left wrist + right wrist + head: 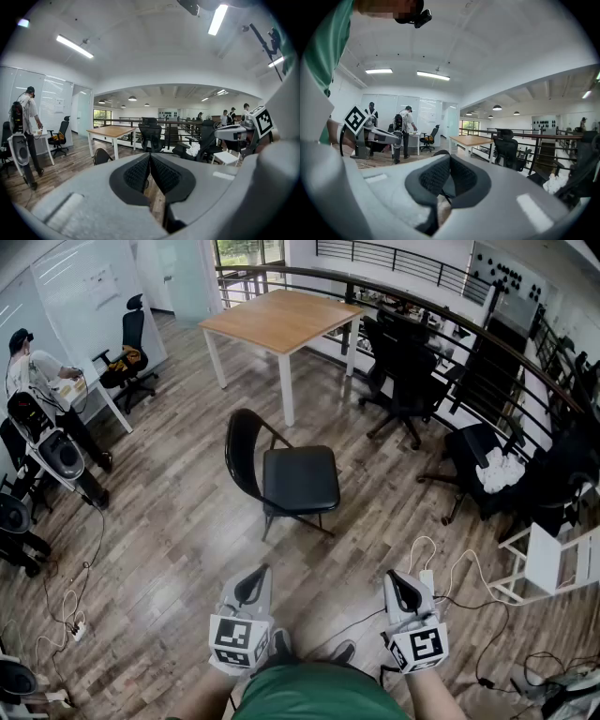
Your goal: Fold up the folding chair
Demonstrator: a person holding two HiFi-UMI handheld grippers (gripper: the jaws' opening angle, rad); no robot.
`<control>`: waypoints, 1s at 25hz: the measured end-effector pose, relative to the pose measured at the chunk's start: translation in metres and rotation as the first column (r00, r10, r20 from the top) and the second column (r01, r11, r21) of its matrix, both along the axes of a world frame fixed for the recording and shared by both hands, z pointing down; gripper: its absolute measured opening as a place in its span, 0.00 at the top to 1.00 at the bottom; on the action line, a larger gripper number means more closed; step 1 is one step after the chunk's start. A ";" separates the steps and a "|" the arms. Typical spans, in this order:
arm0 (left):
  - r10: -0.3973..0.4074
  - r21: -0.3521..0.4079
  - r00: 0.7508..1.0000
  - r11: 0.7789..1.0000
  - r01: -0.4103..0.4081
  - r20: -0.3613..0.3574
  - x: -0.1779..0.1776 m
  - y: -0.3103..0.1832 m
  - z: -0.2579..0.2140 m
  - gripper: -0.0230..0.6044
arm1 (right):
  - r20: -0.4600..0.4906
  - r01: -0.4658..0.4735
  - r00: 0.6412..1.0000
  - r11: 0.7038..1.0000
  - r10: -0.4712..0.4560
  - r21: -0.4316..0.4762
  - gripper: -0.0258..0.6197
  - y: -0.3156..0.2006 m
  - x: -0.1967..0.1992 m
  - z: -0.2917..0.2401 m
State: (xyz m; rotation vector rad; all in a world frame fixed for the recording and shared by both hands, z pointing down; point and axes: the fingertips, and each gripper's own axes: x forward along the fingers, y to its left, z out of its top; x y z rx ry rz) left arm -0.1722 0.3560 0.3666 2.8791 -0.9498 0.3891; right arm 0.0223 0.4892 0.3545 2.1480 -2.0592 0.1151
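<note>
The black folding chair [295, 479] stands unfolded on the wood floor in the middle of the head view, with its seat flat and its curved backrest to the left. My left gripper [258, 573] and right gripper [396, 577] hover side by side short of it, near the view's bottom edge. Both are shut with nothing between the pads, and both point toward the chair without touching it. In the left gripper view the chair's backrest [101, 157] peeks up left of the closed jaws. In the right gripper view the top of the chair [439, 153] shows just above the jaws.
A wooden table [281, 320] stands beyond the chair. Black office chairs [403, 371] stand at the right by a curved railing [487, 334]. A person [37, 371] stands at a desk far left. Cables [450, 577] lie on the floor at the right, beside a white stool [553, 563].
</note>
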 end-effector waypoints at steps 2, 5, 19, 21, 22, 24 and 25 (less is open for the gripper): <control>0.004 0.002 1.000 1.000 -0.004 0.000 -0.002 -0.003 -0.002 0.94 | -0.006 -0.004 1.000 1.000 0.004 -0.006 0.96 -0.003 -0.003 -0.001; 0.009 0.009 1.000 1.000 -0.009 -0.001 -0.007 -0.012 -0.004 0.94 | -0.016 -0.016 1.000 1.000 0.015 -0.010 0.96 -0.011 -0.008 -0.003; 0.094 -0.025 0.996 0.995 -0.094 -0.009 -0.053 -0.079 0.015 0.94 | -0.050 -0.129 0.990 0.991 0.131 0.036 0.96 -0.064 -0.045 -0.011; 0.104 -0.026 0.995 0.994 -0.104 0.003 -0.061 -0.089 0.019 0.94 | -0.090 -0.130 0.987 0.991 0.132 0.030 0.96 -0.070 -0.049 -0.013; 0.104 -0.030 0.995 0.994 -0.104 0.008 -0.065 -0.095 0.022 0.94 | -0.111 -0.128 0.985 0.991 0.130 0.025 0.96 -0.074 -0.051 -0.014; 0.100 -0.049 0.995 0.994 -0.100 0.011 -0.070 -0.104 0.027 0.94 | -0.145 -0.119 0.982 0.993 0.119 0.012 0.96 -0.080 -0.055 -0.016; 0.098 -0.059 0.995 0.993 -0.098 0.010 -0.071 -0.107 0.030 0.94 | -0.162 -0.113 0.980 0.994 0.112 0.004 0.96 -0.082 -0.056 -0.016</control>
